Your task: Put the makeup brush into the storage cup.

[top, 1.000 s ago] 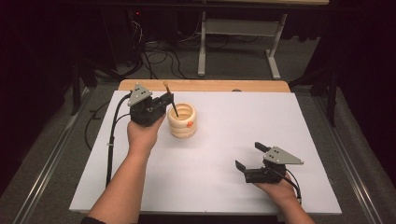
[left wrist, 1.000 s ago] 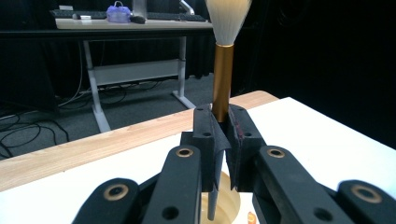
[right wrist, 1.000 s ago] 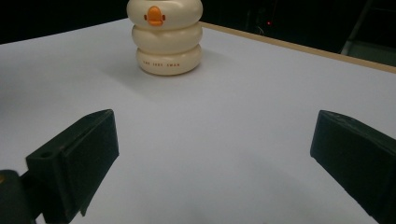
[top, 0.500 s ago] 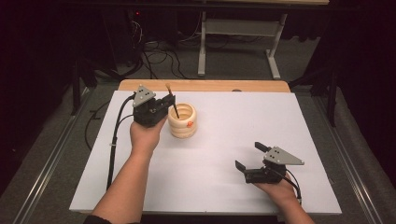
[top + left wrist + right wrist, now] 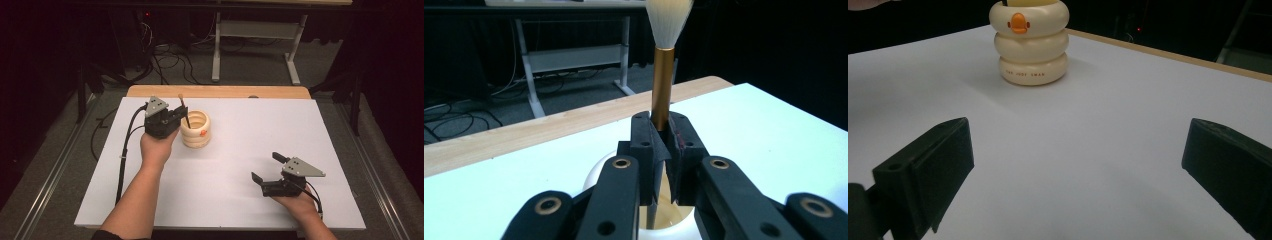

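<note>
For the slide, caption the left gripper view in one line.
Left gripper clamps an upright gold-ferruled brush above the cream holder on the white table.

Beyond the white bench (image 5: 310, 130), a metal desk frame (image 5: 255, 47) stands on grey floor (image 5: 190, 70), with tangled cables (image 5: 172, 55) left of the frame.

- The cream ringed duck-faced holder (image 5: 1031, 42) carried one line of small brown capital letters on its lowest ring, seen in the right gripper view.
- The line was blurred; it seemed to read "THE JUDY SWAN", but the words could not be told for sure.
- Nothing else bore readable text.
</note>
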A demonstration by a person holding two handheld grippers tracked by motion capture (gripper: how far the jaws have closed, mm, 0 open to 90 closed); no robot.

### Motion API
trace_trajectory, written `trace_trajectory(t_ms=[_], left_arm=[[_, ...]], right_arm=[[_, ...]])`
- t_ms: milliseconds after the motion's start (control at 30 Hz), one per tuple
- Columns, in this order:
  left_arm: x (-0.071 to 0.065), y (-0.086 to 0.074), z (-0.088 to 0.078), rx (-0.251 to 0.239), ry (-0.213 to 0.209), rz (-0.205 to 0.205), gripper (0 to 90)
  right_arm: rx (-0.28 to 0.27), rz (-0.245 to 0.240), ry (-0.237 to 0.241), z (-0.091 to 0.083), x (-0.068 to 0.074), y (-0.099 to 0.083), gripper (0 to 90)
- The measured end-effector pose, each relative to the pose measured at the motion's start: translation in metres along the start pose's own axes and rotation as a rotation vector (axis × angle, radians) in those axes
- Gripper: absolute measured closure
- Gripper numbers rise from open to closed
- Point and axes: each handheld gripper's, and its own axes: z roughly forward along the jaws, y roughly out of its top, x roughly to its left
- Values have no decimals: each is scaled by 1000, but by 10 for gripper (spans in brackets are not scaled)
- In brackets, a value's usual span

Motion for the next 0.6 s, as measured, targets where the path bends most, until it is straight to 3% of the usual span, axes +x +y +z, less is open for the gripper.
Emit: trace_trajectory(t_ms=[600], left_arm=[[-4,-14,11,60,-15,7,832]], right_arm=[[8,2,3,1,1,-1,18]])
